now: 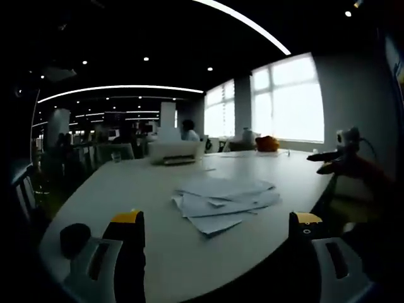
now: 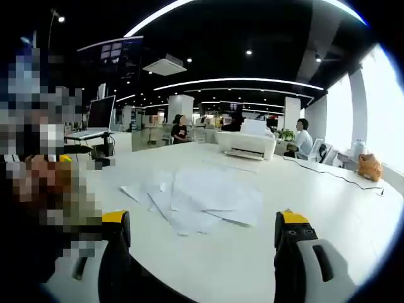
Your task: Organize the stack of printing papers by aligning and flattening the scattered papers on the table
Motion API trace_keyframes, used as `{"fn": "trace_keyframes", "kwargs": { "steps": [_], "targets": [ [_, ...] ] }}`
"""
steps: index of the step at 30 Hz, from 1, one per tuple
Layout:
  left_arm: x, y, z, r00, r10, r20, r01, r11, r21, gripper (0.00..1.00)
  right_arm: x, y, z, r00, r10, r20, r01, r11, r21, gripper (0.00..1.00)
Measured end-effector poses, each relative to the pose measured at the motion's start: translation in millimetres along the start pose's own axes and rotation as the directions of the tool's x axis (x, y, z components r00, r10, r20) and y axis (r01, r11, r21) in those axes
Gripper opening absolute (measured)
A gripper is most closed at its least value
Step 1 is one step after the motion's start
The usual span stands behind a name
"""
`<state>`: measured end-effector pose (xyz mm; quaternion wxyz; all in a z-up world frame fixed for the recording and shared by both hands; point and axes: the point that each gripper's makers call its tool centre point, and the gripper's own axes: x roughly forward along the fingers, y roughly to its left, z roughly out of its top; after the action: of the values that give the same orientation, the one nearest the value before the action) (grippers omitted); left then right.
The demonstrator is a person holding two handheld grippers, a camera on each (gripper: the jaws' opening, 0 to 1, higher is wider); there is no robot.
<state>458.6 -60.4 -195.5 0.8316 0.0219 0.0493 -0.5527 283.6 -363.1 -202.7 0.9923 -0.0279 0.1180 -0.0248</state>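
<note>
Left gripper [image 1: 218, 230]: its 2 black jaws with yellow tips stand wide apart, released, hovering at the near edge of the smooth white oval table [image 1: 139, 189] and gripping nothing. Right gripper [image 2: 202, 233]: the same build, jaws likewise spread and empty, above the table's near rim.

The loose pile of white printing papers [image 1: 221, 199] lies flat on the tabletop ahead of both grippers, sheets fanned at differing angles with corners jutting out past 1 another; in the right gripper view the papers [image 2: 202, 196] sit midway between the jaws and a boxy white printer [image 2: 246, 144]. Bare tabletop surrounds the pile on every side. A small dark round object [image 1: 74, 237] rests near the left jaw. An orange bag [image 1: 267, 143] sits by the bright windows.
</note>
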Motion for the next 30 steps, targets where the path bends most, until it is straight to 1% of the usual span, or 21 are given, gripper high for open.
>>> {"fn": "trace_keyframes", "kwargs": {
  "steps": [6,15,30],
  "targets": [
    [0.3,-3.4,-0.4,1.0,-0.009,-0.002,0.009,1.0,0.002,0.97,0.5,0.0,0.1,1.0,-0.001,-0.003,0.001,1.0,-0.004,0.9],
    [1.9,-3.2,-3.2,1.0,-0.01,-0.013,0.01,1.0,0.006,0.97,1.2,-0.1,-0.8,1.0,-0.001,-0.004,0.001,1.0,0.0,0.9],
    [1.7,-3.0,-1.5,1.0,-0.008,-0.009,0.008,1.0,0.005,0.97,3.0,1.4,-1.6,1.0,0.005,-0.005,-0.005,1.0,0.0,0.9]
  ]
}}
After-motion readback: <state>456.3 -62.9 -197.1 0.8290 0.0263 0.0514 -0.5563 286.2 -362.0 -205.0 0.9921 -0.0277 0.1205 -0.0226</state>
